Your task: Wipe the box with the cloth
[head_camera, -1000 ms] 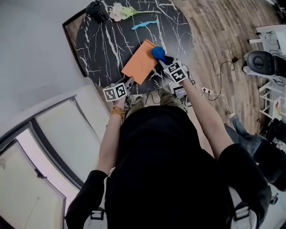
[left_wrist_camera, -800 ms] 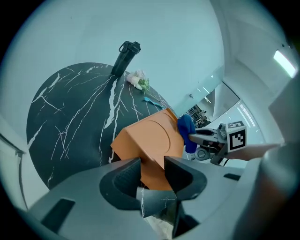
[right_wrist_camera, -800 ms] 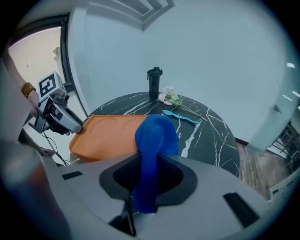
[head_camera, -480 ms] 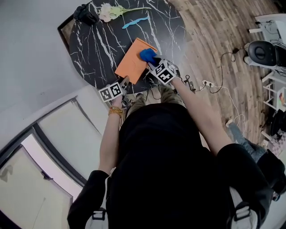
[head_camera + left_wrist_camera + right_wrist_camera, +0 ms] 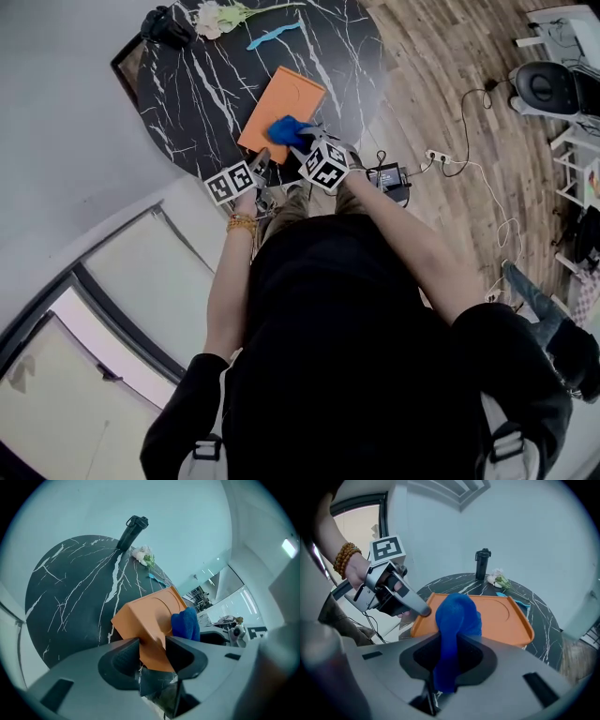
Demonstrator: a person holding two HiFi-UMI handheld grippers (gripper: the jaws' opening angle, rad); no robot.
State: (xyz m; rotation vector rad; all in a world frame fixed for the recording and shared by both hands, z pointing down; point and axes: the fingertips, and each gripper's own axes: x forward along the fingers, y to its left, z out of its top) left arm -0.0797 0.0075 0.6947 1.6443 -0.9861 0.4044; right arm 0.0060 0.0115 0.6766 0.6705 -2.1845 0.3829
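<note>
A flat orange box lies on the round black marble table. My right gripper is shut on a bunched blue cloth, which rests on the near part of the box top. In the right gripper view the cloth bulges up between the jaws over the box. My left gripper sits at the box's near corner. Its jaws have just been opening, but that corner still lies between them and both pads touch it. The left gripper also shows beside the cloth.
At the table's far side stand a black bottle, a small flower bunch and a light-blue utensil. The table's near edge lies right under both grippers. On the wooden floor are a power strip with cables and a dark device.
My right gripper has carried the blue cloth across the box top, from its far right corner toward the near left. The left gripper has stayed at the near corner.
</note>
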